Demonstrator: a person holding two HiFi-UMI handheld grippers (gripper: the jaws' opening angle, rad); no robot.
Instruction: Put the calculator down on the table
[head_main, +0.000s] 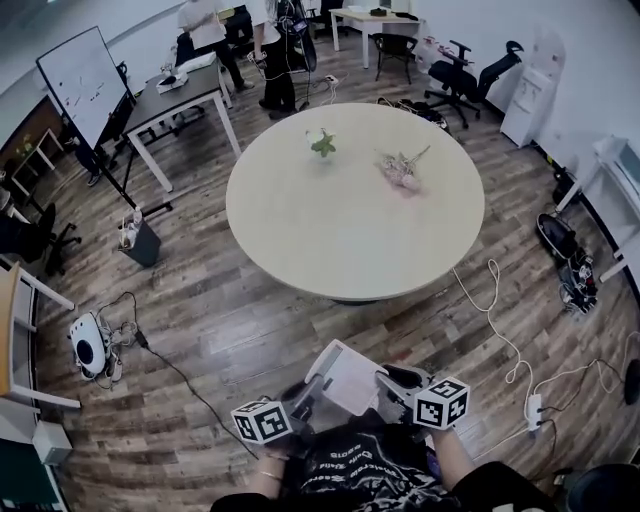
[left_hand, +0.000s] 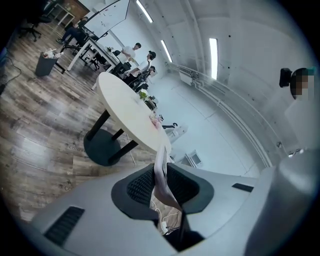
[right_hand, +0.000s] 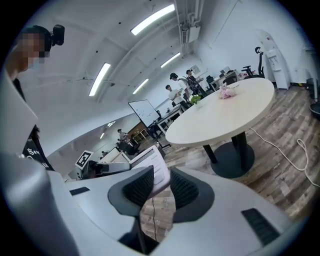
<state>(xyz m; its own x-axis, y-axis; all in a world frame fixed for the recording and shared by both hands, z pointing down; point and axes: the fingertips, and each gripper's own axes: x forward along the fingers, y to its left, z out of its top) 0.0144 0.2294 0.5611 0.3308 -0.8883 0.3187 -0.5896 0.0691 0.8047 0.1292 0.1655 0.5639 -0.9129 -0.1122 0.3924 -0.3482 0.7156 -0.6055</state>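
Here, low in the head view, the left gripper (head_main: 303, 398) is closed narrowly on the left edge of a white calculator (head_main: 350, 378), which hangs tilted in the air above the wood floor (head_main: 220, 340). The right gripper (head_main: 392, 388) pinches its right edge likewise. Well beyond stands the round desk (head_main: 355, 230), bearing a green sprig (head_main: 322, 145) and pink flowers (head_main: 402, 165).

Nothing in the room reads as clear words. The black T-shirt (head_main: 365, 470) at six o'clock carries white lettering, too warped to make out. The whiteboard (head_main: 85, 80) at ten o'clock bears faint, illegible marks. The cubes on the left gripper (head_main: 303, 398) and right gripper (head_main: 393, 385) show black-and-white square codes, no letters. The calculator (head_main: 350, 380) keys are too small to read.
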